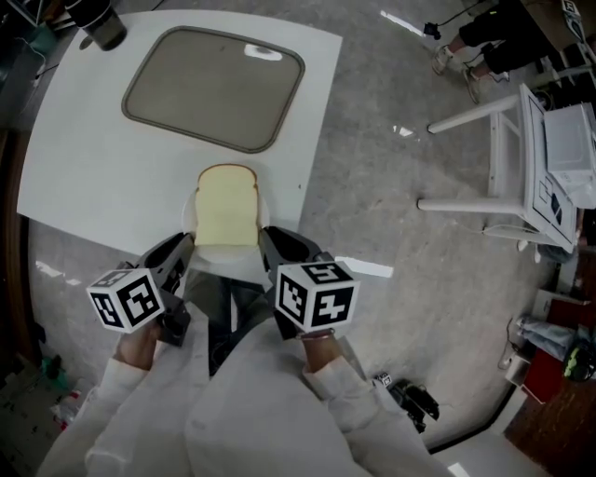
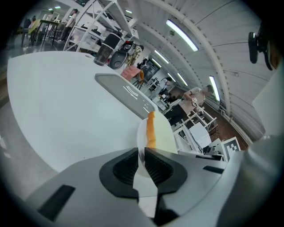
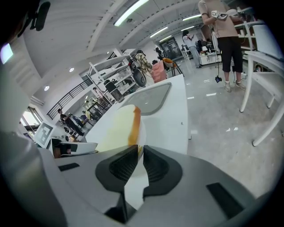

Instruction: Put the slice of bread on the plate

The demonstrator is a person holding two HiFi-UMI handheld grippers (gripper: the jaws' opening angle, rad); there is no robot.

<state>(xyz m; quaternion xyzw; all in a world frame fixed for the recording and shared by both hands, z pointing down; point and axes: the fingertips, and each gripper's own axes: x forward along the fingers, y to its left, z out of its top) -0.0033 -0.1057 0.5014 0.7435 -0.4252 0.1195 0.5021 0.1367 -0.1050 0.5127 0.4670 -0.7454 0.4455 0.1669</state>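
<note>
A slice of bread with a brown crust lies flat on a white plate at the near edge of the white table. My left gripper is shut on the plate's left rim, and my right gripper is shut on its right rim. In the left gripper view the thin plate rim runs between the nearly closed jaws of the left gripper, with the bread just beyond. In the right gripper view the right gripper pinches the plate beside the bread.
A grey rimmed tray lies on the table behind the plate. A dark cup stands at the far left corner. White furniture stands on the grey floor to the right. A person stands far off.
</note>
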